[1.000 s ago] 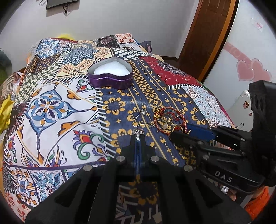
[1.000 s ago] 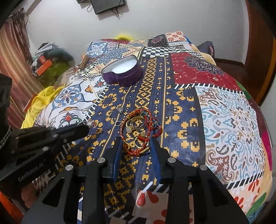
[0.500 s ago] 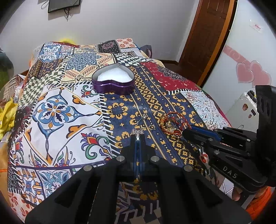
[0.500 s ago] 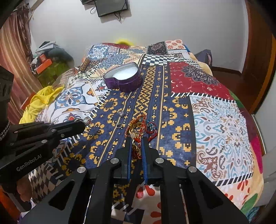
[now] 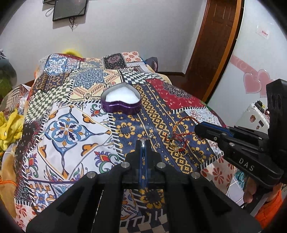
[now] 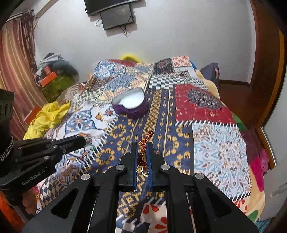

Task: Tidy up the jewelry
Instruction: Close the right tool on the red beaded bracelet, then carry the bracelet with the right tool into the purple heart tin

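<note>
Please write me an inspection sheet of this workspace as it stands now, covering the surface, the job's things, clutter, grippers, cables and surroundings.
Surface: patchwork bedspread, covering the bed.
Job's things: purple heart-shaped tin, open, white inside; red-and-gold bracelet bundle with gold rings hanging from it; small silver piece.
Clutter: yellow cloth at the bed's edge; boxes piled by the curtain.
Grippers: right hand-held gripper shut on the bracelet bundle; left hand-held gripper shut on the small silver piece.
Cables: wires dangling under the wall-mounted screen.
Surroundings: wooden door, striped curtain.
</note>
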{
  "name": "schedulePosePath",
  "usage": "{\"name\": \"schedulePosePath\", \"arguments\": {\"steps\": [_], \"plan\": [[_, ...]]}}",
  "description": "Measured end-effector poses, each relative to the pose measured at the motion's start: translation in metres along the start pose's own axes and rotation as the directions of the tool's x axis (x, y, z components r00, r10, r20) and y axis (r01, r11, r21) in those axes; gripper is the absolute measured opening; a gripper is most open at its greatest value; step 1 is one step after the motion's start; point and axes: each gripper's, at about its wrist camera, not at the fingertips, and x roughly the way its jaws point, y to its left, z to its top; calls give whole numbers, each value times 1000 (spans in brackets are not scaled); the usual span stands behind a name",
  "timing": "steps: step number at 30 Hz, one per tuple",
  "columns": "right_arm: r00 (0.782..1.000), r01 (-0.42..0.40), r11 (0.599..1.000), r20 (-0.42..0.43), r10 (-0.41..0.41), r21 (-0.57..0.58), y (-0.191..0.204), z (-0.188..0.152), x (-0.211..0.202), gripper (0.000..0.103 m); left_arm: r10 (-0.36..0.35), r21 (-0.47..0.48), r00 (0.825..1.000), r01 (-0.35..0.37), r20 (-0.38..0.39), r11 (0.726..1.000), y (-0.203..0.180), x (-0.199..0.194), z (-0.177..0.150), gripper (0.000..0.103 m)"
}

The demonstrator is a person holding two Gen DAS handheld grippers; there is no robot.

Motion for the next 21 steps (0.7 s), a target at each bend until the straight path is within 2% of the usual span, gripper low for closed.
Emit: {"name": "schedulePosePath", "arguments": {"steps": [9,21], "plan": [[998,-11,999,56,13,-32,8,23,-1,8,-4,-15,999,4,41,1000,10,-3,17,1],[993,-72,995,93,79,-74,12,58,23,8,39,-2,996,-39,80,999,23,5,46,1]]}}
